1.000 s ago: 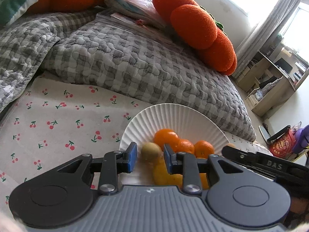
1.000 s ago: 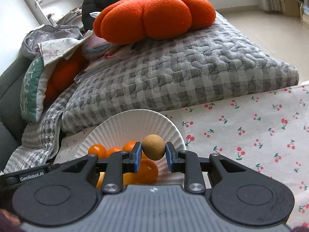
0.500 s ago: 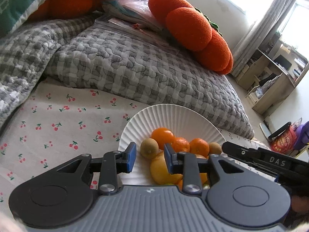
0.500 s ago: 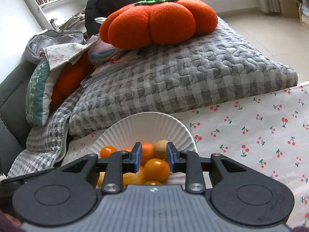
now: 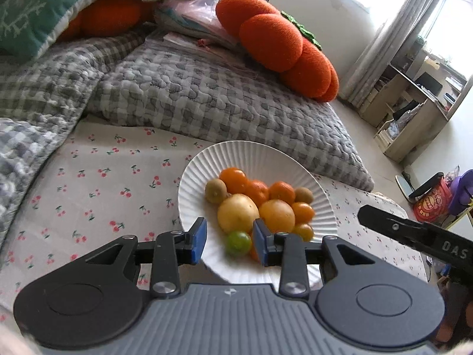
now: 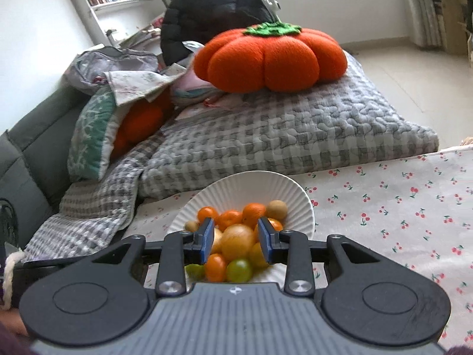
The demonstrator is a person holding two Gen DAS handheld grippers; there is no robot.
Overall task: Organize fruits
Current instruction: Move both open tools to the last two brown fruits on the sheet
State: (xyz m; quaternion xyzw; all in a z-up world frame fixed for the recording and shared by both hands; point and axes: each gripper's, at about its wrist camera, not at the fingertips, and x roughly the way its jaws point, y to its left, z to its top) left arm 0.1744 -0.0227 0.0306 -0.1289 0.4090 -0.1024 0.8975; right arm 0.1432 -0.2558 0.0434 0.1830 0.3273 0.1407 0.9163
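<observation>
My left claw (image 5: pixel 227 241) and right claw (image 6: pixel 235 239) have both just been opening; each now stands narrowly parted, gripping nothing, above the white plate (image 5: pixel 266 153). I see the fruits (image 5: pixel 260 204) heaped on that plate, on the cherry-print cloth (image 5: pixel 103 183).

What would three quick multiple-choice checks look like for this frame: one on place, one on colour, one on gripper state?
1. Where is the fruit?
A. on the white plate
B. on the cherry-print cloth
C. on the quilt

2. The fruit nearest the left gripper is
A. red
B. green
C. purple

3. Both grippers are
A. gripping kiwis
B. gripping oranges
C. open, empty

A: all the fruit is piled on the plate. B: a green fruit lies there. C: nothing is between the pads of the left gripper or the right gripper.
</observation>
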